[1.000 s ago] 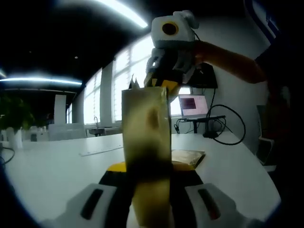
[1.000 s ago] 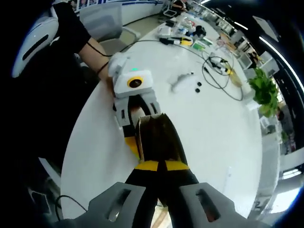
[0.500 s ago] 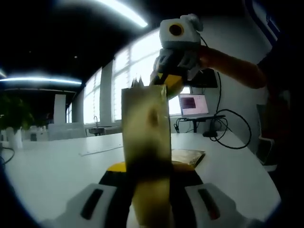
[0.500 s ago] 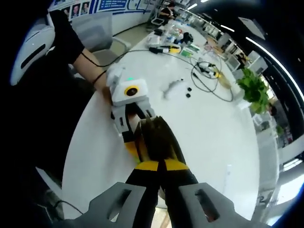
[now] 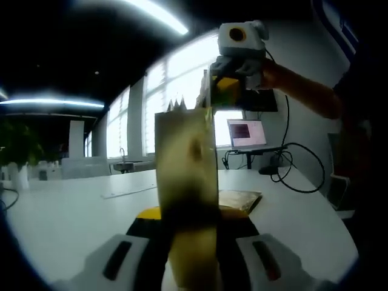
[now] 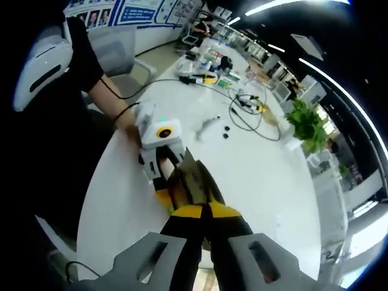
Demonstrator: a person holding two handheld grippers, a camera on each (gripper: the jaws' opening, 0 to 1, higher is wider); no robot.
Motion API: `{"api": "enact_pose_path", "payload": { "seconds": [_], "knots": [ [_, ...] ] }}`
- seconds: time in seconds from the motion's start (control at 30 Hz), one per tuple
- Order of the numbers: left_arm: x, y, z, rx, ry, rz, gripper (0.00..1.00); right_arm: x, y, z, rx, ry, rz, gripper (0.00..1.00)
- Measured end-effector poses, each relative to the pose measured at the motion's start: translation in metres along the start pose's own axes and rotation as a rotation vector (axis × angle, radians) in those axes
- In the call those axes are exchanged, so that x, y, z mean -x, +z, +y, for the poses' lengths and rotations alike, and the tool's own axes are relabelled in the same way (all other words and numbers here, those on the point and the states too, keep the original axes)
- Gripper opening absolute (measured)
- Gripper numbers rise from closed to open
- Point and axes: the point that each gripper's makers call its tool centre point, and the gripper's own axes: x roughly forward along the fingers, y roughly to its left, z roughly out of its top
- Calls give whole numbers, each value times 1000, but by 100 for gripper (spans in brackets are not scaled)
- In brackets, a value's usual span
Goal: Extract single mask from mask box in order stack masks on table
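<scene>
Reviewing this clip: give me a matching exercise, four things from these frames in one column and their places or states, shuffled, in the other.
Things:
1. mask box
2. right gripper
3. laptop
4. potted plant

Places or states:
A. open, screen lit, at the far side of the white table
B. raised above the box's top
C. green, at the table's edge
D. upright, clamped in the left gripper

Pairs: 1-D, 2-B, 3-A, 4-C

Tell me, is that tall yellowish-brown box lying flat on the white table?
No. In the left gripper view the tall yellowish-brown box stands upright, clamped between the jaws of the left tool, above the white table.
</scene>
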Motion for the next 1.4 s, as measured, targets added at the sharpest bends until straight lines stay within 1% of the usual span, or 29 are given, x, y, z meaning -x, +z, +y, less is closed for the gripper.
{"api": "enact_pose_path", "payload": {
  "seconds": [0.07, 0.13, 0.4, 0.43, 0.57, 0.83, 0.87, 0.93, 1.0, 1.07, 1.27, 1.4],
  "knots": [
    [0, 0, 0, 0, 0, 0, 32, 5, 3, -2, 9, -31, -25, 0],
    [0, 0, 0, 0, 0, 0, 32, 9, 5, -3, -1, -47, -37, 0],
    [0, 0, 0, -1, 2, 1, 32, 19, 11, -5, 3, -95, -59, 0],
    [0, 0, -1, -1, 2, 1, 32, 20, 12, -8, 14, -120, -65, 0],
    [0, 0, 0, 0, 2, 1, 32, 25, 14, -7, 9, -148, -84, 0],
    [0, 0, 0, 2, 1, 1, 32, 38, 17, -7, -27, -223, -132, 0],
    [0, 0, 0, 2, 1, 1, 32, 41, 19, -7, -45, -237, -153, 0],
    [0, 0, 0, 5, 1, 1, 32, 44, 18, -9, -56, -262, -166, 0],
    [1, 0, -1, 10, -2, 0, 32, 44, 16, -8, -71, -266, -178, 0],
    [2, 3, -2, 19, -9, -12, 33, 45, 16, -9, -84, -279, -188, 0],
    [6, 19, -3, 25, -23, -91, 33, 48, 16, -12, -121, -312, -231, 0],
    [7, 24, -1, 35, -20, -115, 33, 53, 17, -16, -158, -345, -272, 0]
  ]
}}
